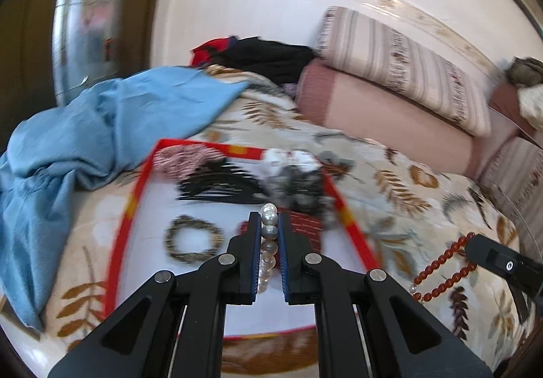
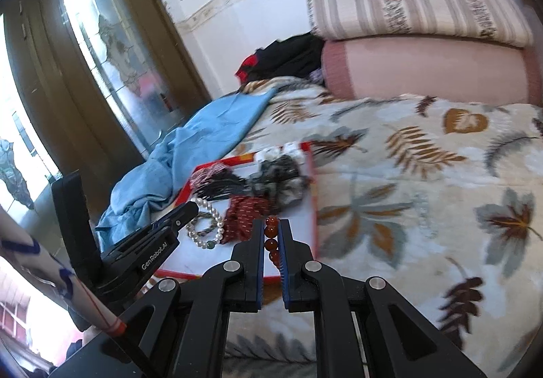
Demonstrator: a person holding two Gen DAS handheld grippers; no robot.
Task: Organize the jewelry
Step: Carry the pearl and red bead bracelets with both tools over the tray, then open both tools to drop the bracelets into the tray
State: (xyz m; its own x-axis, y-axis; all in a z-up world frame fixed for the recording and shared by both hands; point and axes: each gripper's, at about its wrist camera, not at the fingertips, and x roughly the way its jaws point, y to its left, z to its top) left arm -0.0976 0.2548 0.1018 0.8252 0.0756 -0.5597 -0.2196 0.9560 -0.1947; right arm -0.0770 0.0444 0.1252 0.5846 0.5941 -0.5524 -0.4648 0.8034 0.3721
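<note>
Jewelry is being held in both grippers right now. The left hand-held gripper (image 1: 269,218) is squeezing its two fingers almost closed on a white round pearl bracelet (image 1: 269,235), and the bracelet is hanging over the tray, likely so it can be laid down inside. The right hand-held gripper (image 2: 271,225) is pinching a string of round dark orange beads (image 2: 271,238) the same way, near the tray's close right corner, likely waiting for its turn.

Just past the fingers, a flat white tray with a red rim (image 1: 135,198) is lying on the bed. A small ring-shaped brown and gold bracelet (image 1: 193,240) is sitting in the tray's near left part. A dark red cloth hair tie with little white marks (image 2: 244,211) is lying beside it. Farther back, black hair combs (image 1: 220,182) and a fluffy black and grey hair tie (image 2: 278,174) are crowding the far end.

Beyond the tray, the leaf-print blanket (image 2: 407,191) is covering the bed. A crumpled blue cloth (image 1: 101,126) is lying to the left, and two long pillows (image 2: 424,38) are stacked by the wall.
</note>
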